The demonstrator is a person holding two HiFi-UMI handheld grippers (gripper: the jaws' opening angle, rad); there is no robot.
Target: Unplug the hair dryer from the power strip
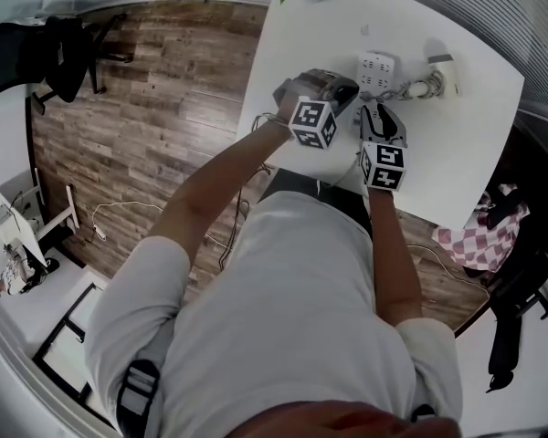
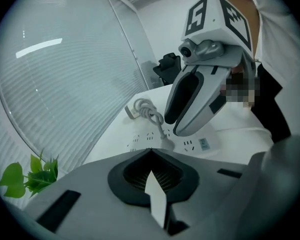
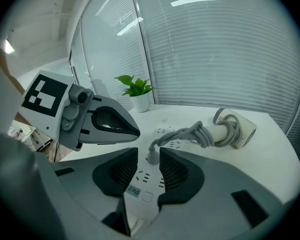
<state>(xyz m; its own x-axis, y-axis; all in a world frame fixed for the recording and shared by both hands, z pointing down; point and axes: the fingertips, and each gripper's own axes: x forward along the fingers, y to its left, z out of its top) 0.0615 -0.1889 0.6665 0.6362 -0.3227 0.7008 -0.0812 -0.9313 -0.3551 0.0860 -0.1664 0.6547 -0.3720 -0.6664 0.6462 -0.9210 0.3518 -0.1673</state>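
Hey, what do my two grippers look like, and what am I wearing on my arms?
The left gripper and right gripper look alike: smooth pale grey shells tapering to a point, with black ribbed pads on the inner faces. Each carries a white cube printed with black square markers. You wear a light short-sleeved shirt.

Pretty plain palette: glossy white table [image 1: 475,117], white plastic power strip [image 3: 142,184], cream plastic hair dryer [image 3: 240,129] with grey cord [image 3: 200,134]. There's a green leafy plant [image 3: 135,86] at 12 o'clock and a streaky brown wood-plank floor [image 1: 146,108].
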